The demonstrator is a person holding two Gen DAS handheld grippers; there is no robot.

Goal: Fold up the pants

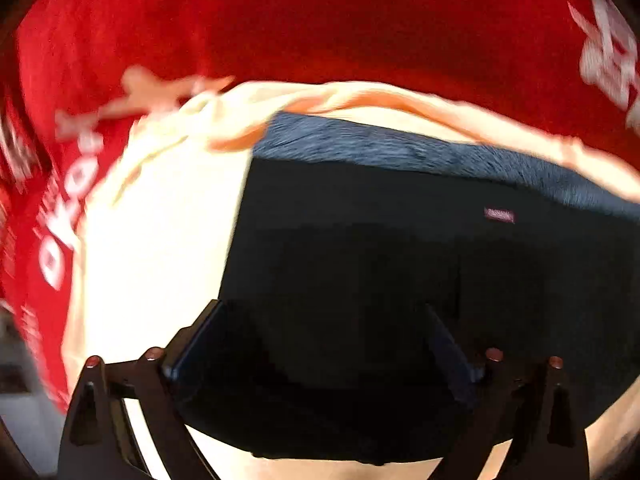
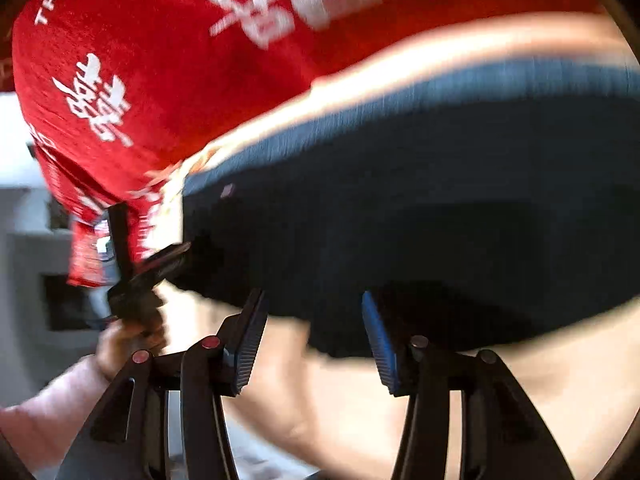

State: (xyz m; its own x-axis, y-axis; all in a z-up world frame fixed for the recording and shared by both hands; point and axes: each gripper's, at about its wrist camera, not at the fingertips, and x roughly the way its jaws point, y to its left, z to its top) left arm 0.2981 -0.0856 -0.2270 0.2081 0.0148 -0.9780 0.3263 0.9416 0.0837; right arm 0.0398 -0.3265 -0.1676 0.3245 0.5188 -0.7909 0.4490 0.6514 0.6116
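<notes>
Pants point(image 1: 400, 260): I see them lying dark and folded on the cream sheet point(image 1: 160, 260), red cloth point(image 1: 320, 20) beyond.
Left gripper point(image 1: 324, 320): jaws spread wide above the pants, gripping nothing.
Right gripper point(image 2: 316, 312): jaws apart at the pants' near edge, nothing pinched.

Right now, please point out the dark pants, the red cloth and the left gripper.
dark pants point(image 1: 400, 264): left wrist view, flat middle.
red cloth point(image 2: 168, 92): right wrist view, printed area.
left gripper point(image 1: 320, 344): left wrist view, between fingertips.

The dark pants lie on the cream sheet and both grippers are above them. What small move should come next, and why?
Probably lower the right gripper onto the near edge of the pants and close. Its fingers stand apart at that edge with nothing between them. The left gripper is open too, over dark cloth.
</notes>
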